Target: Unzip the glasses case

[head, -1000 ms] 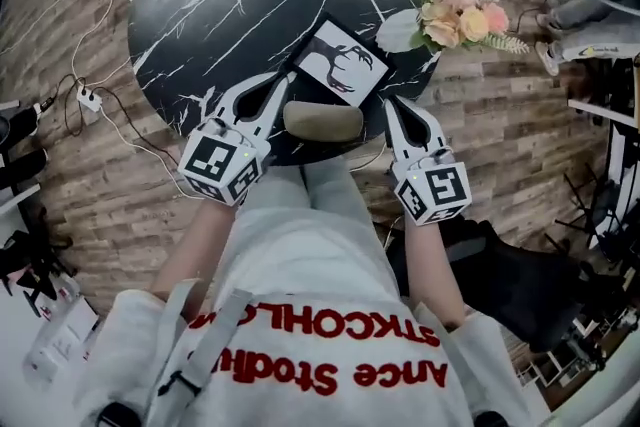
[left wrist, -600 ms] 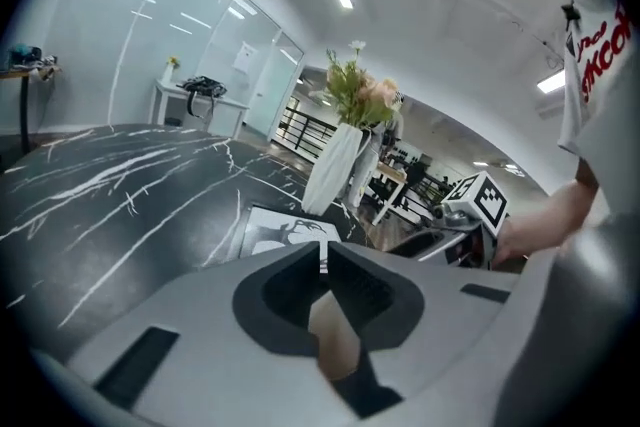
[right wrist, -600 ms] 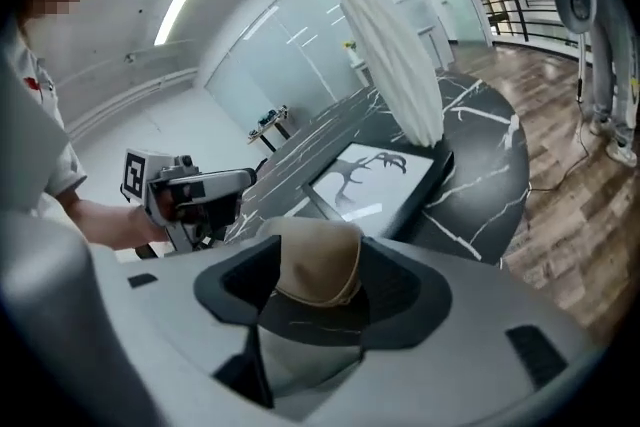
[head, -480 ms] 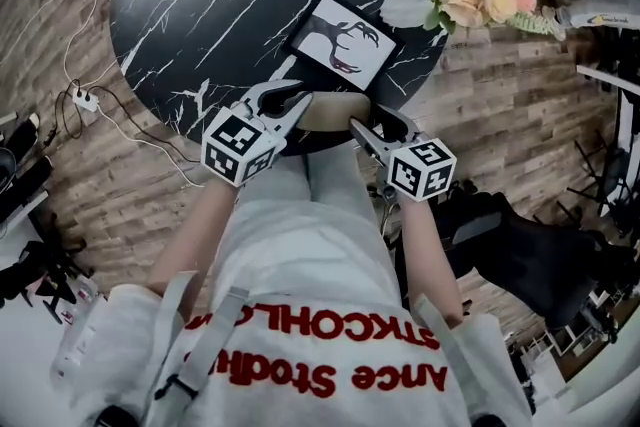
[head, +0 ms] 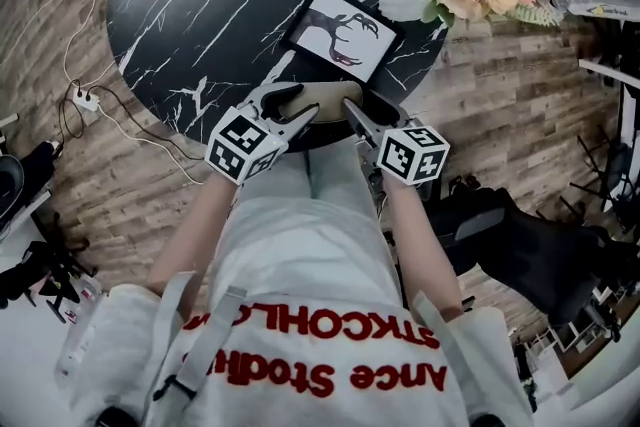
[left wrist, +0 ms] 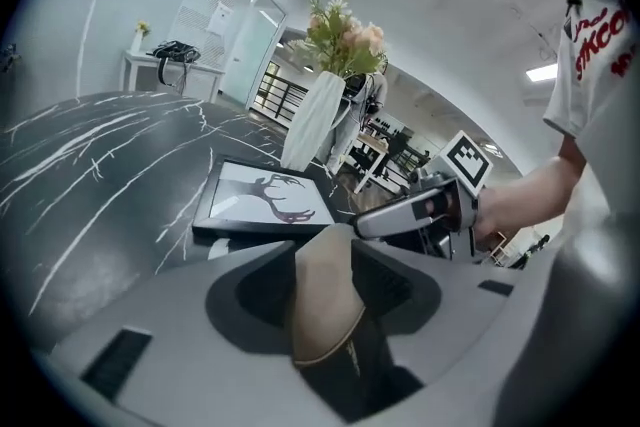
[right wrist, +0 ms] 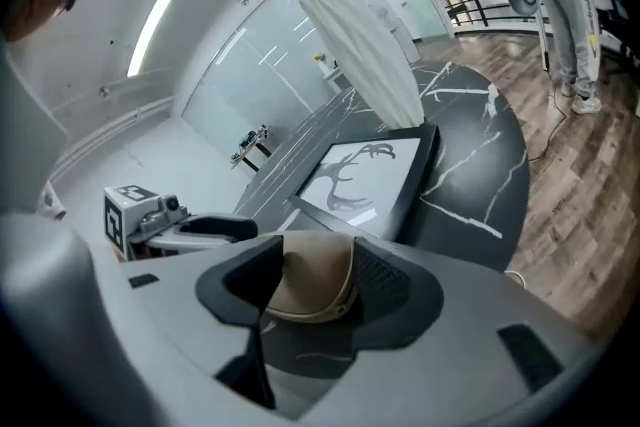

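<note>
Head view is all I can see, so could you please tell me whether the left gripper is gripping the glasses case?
Observer: Yes. In the left gripper view the left gripper has both jaws against the tan glasses case, which fills the gap between them.
Operator: Thank you. And the right one?
Observer: The right gripper view shows the right gripper with the case's rounded end between its jaws, pads close on either side; whether they press it I cannot tell.
Operator: Is the zip seam visible?
Observer: A pale seam line curves around that end; I see no pull tab.
</note>
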`<state>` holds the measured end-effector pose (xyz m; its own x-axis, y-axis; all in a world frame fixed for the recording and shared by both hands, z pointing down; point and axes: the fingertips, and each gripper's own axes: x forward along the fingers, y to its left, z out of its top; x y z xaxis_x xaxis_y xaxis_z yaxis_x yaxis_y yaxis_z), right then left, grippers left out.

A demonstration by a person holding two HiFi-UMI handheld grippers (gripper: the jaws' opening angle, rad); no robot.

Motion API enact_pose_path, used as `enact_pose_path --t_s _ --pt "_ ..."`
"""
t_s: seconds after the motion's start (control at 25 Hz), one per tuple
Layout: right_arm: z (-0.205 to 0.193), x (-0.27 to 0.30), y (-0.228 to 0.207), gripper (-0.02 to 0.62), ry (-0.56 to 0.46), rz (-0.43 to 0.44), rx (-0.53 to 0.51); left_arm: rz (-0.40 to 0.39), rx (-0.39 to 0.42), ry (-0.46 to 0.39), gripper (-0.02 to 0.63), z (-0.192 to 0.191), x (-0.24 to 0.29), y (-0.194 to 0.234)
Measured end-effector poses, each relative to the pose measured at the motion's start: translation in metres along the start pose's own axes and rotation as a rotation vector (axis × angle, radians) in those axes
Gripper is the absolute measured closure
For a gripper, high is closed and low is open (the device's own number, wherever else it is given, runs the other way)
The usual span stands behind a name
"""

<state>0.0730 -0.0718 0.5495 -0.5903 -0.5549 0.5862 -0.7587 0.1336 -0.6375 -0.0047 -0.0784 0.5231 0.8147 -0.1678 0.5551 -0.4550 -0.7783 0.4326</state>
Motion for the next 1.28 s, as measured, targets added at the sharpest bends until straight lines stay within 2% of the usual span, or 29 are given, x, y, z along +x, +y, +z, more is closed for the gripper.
enact_pose_path --t_s 0.08,0.2,0.36,0.52,0.6,0.72,0.84,1.04,1.16,1.28 --pt "0.011 0.008 0.001 0.368 -0.015 0.019 -0.011 0.014 0.004 -0.007 0.433 0.001 -0.002 0.004" --pt "0.018 0.018 0.004 0.368 -0.004 0.048 -0.049 -0.004 0.022 0.028 0.404 0.001 -0.002 0.006" --pt "0.020 0.022 0.012 0.368 0.022 0.096 -0.113 -0.035 0.121 0.153 0.332 0.000 0.007 0.008" --pt "0.019 0.010 0.018 0.368 0.011 0.129 -0.166 -0.122 0.152 0.292 0.319 -0.007 0.018 0.004" --pt "0.015 -0.001 0.022 0.367 0.025 0.144 -0.241 -0.153 0.153 0.337 0.319 -0.011 0.021 0.001" --pt "-0.005 -0.010 0.025 0.367 0.122 0.155 -0.434 -0.167 0.168 0.393 0.319 -0.020 0.025 -0.001" --pt "-0.022 -0.007 0.021 0.368 0.225 0.116 -0.636 -0.170 0.164 0.408 0.317 -0.023 0.027 0.002" --pt "-0.035 0.001 0.013 0.376 0.328 0.103 -0.813 -0.194 0.150 0.412 0.318 -0.022 0.029 0.003" --pt "-0.034 0.002 0.009 0.434 0.296 0.073 -0.829 -0.194 0.143 0.408 0.318 -0.023 0.028 0.004" --pt "-0.039 0.003 0.001 0.435 0.276 0.046 -0.798 -0.190 0.139 0.394 0.318 -0.024 0.028 0.004"
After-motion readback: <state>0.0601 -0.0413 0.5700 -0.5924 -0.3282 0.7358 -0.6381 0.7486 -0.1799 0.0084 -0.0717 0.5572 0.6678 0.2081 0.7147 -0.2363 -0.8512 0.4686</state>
